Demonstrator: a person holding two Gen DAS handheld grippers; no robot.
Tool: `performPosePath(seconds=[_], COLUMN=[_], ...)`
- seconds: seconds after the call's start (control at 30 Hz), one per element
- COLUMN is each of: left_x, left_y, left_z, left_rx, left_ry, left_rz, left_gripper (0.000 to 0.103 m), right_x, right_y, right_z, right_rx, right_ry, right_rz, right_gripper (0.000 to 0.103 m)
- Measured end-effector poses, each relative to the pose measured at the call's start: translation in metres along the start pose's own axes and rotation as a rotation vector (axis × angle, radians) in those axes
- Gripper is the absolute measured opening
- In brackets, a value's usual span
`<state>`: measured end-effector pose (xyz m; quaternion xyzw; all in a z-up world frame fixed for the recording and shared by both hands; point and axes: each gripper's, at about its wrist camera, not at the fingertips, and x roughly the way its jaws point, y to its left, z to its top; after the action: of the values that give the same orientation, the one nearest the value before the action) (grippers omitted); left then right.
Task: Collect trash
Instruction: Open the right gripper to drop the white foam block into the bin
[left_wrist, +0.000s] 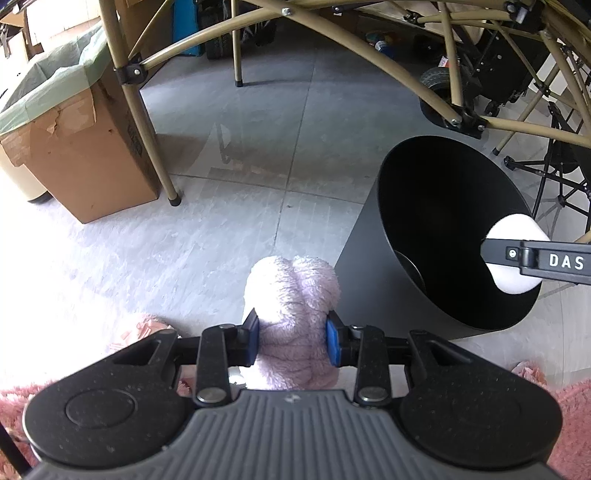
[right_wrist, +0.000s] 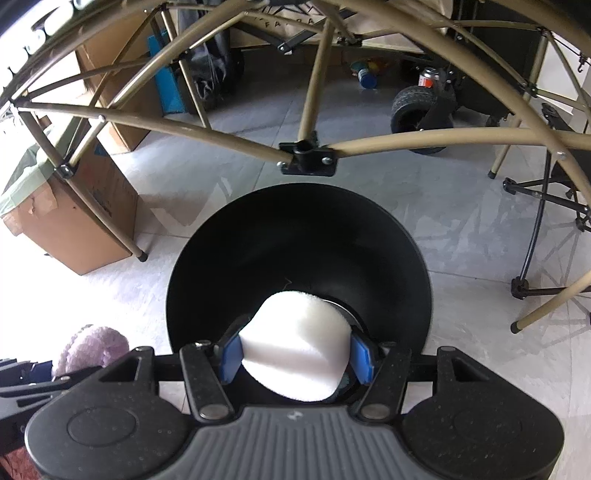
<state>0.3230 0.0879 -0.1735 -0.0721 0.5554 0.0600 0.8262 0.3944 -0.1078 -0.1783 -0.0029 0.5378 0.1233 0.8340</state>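
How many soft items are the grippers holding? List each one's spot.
2. A fuzzy lilac item sits in the left gripper, over the floor beside the black bin. A white pad sits in the right gripper, above the bin's opening.

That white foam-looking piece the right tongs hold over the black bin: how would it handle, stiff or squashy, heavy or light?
The white piece looks like soft foam: its sides seem pinched in where the right tongs clamp it, so probably squashy. It likely weighs little for its bulk. Its matte, slightly fuzzy surface suggests it won't slip easily, and once released it should drop into the black bin.
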Motion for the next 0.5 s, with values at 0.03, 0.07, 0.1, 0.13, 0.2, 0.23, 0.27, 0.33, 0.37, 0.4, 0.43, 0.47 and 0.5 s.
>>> performPosePath(seconds=[0.03, 0.07, 0.1, 0.13, 0.2, 0.23, 0.27, 0.33, 0.37, 0.4, 0.43, 0.47, 0.5], left_x=[0.000, 0.000, 0.000, 0.000, 0.000, 0.001, 0.001, 0.001, 0.001, 0.001, 0.001, 0.001, 0.001], left_y=[0.001, 0.001, 0.002, 0.002, 0.002, 0.003, 0.002, 0.003, 0.002, 0.002, 0.002, 0.002, 0.002], left_z=[0.000, 0.000, 0.000, 0.000, 0.000, 0.000, 0.000, 0.000, 0.000, 0.000, 0.000, 0.000, 0.000], left_rx=[-0.002, -0.004, -0.006, -0.007, -0.008, -0.009, -0.011, -0.013, -0.013, -0.012, -0.012, -0.012, -0.011], left_ry=[0.001, 0.001, 0.002, 0.002, 0.004, 0.005, 0.006, 0.008, 0.007, 0.007, 0.006, 0.006, 0.006], left_rz=[0.000, -0.001, -0.001, -0.001, -0.001, 0.000, 0.001, 0.002, 0.003, 0.003, 0.004, 0.004, 0.003], left_gripper=[0.034, 0.034, 0.034, 0.034, 0.034, 0.034, 0.034, 0.034, 0.034, 0.034, 0.034, 0.034, 0.034], right_x=[0.002, 0.004, 0.006, 0.007, 0.010, 0.011, 0.012, 0.013, 0.014, 0.014, 0.014, 0.014, 0.014], right_y=[0.002, 0.003, 0.004, 0.004, 0.003, 0.002, 0.002, 0.001, 0.001, 0.000, 0.000, 0.000, 0.000], right_z=[0.001, 0.002, 0.002, 0.002, 0.002, 0.003, 0.004, 0.004, 0.004, 0.003, 0.003, 0.003, 0.002], right_rx=[-0.003, -0.006, -0.005, -0.003, 0.005, 0.011, 0.014, 0.017, 0.020, 0.021, 0.021, 0.019, 0.018], right_ry=[0.005, 0.009, 0.013, 0.016, 0.024, 0.027, 0.029, 0.035, 0.038, 0.040, 0.041, 0.042, 0.041], right_rz=[-0.001, -0.001, -0.001, -0.005, -0.013, -0.019, -0.026, -0.040, -0.041, -0.040, -0.040, -0.041, -0.041], right_gripper=[0.058, 0.058, 0.059, 0.059, 0.083, 0.090, 0.098, 0.100, 0.102, 0.103, 0.103, 0.103, 0.103])
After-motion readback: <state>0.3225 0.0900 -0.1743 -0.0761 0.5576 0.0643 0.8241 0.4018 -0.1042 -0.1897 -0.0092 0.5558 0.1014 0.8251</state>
